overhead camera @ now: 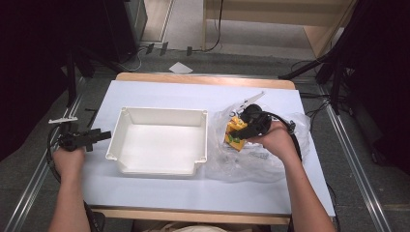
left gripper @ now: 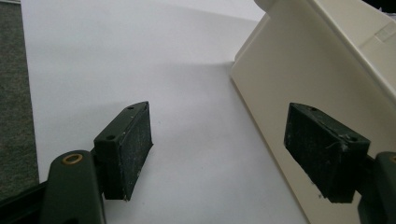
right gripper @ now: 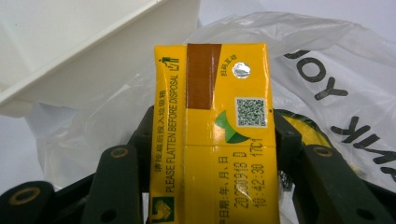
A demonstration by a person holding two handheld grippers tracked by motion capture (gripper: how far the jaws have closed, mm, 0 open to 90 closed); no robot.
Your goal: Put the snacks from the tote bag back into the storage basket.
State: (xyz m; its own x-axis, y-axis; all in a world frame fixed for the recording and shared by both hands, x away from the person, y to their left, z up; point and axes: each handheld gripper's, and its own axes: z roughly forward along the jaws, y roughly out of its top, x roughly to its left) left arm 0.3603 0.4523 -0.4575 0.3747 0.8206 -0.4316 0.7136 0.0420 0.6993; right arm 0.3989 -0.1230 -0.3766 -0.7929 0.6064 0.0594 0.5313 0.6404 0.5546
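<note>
A yellow drink carton (right gripper: 212, 135) with printed text and a QR code is clamped between the jaws of my right gripper (right gripper: 212, 154). In the high view that carton (overhead camera: 235, 131) is held by the right gripper (overhead camera: 246, 129) over a clear plastic bag (overhead camera: 251, 159), just right of the white bin (overhead camera: 159, 166). My left gripper (overhead camera: 104, 135) hovers at the table's left edge, beside the bin's left wall. Its jaws stand wide apart in the left gripper view, the left gripper (left gripper: 219, 154) holding nothing, with the bin's cream wall (left gripper: 299, 70) next to the right pad.
The white sheet (overhead camera: 193, 94) covers the wooden table. The plastic bag (right gripper: 336, 74) carries black lettering and holds another yellow item. Cables and black stands crowd the floor around the table.
</note>
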